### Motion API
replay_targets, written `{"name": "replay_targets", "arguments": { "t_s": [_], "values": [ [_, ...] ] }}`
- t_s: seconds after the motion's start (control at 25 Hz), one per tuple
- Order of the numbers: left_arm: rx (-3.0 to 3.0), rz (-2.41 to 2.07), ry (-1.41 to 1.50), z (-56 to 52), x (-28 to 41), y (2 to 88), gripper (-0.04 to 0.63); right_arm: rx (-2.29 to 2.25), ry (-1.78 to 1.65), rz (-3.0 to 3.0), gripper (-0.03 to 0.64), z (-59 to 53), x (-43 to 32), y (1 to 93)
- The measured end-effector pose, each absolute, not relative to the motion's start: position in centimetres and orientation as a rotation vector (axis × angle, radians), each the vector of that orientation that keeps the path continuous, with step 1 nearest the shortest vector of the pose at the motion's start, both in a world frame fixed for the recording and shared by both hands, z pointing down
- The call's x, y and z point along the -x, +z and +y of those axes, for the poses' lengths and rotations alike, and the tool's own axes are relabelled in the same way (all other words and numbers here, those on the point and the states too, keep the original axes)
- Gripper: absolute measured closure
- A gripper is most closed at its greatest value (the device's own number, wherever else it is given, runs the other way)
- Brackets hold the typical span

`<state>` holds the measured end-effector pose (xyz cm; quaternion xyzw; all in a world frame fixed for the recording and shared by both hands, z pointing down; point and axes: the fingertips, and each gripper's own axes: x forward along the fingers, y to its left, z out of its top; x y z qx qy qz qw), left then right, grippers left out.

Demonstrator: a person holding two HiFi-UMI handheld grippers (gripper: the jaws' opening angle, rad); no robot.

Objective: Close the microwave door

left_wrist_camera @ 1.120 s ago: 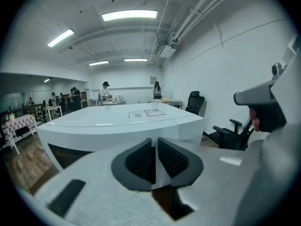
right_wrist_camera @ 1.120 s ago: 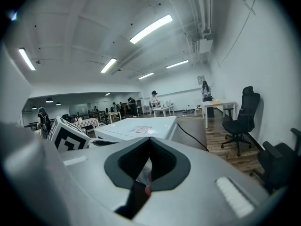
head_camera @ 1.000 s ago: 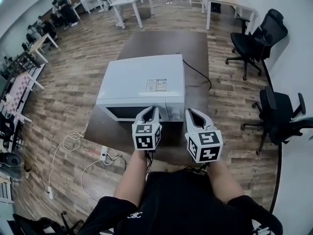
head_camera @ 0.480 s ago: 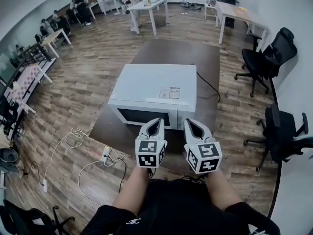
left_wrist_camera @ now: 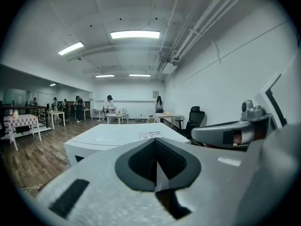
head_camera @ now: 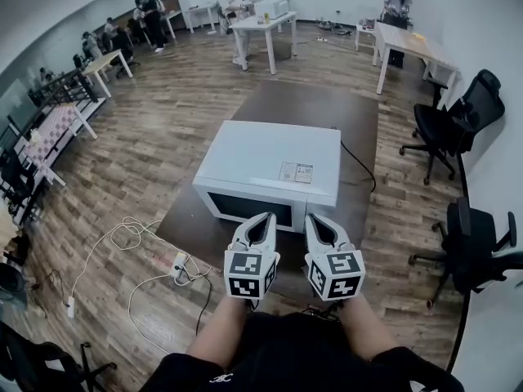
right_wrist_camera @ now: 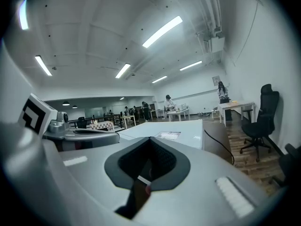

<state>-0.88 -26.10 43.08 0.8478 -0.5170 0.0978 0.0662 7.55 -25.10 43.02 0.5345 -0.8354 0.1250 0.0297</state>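
Observation:
The white microwave (head_camera: 274, 162) stands on a dark brown table (head_camera: 327, 104), its dark-windowed door flat against the front. Both grippers hang side by side just in front of it, over the table's near edge and clear of the door. My left gripper (head_camera: 263, 219) is shut with nothing in it, and my right gripper (head_camera: 315, 220) is also shut and empty. In the left gripper view the closed left gripper (left_wrist_camera: 155, 145) points at the microwave (left_wrist_camera: 113, 135). The right gripper view looks over the closed right gripper (right_wrist_camera: 149, 142) at the microwave's top (right_wrist_camera: 164, 128).
A black cord (head_camera: 359, 166) runs from the microwave across the table. Cables and a power strip (head_camera: 176, 264) lie on the wood floor at the left. Office chairs (head_camera: 445, 125) (head_camera: 474, 251) stand at the right. Far tables (head_camera: 261, 27) have people near them.
Both grippers have drawn back from the microwave's front, where the left one's tips stood at the door. The head view has tilted up, showing more of the room.

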Motion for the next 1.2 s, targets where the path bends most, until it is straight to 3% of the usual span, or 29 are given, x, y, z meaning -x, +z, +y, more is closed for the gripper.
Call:
{"name": "replay_targets", "arguments": {
  "t_s": [1.2],
  "values": [
    [-2.558,-1.54,0.321,-24.6,0.5,43.9,0.586,-1.617,0.397,-2.566,0.611,-23.7,-7.1,44.1]
  ]
}}
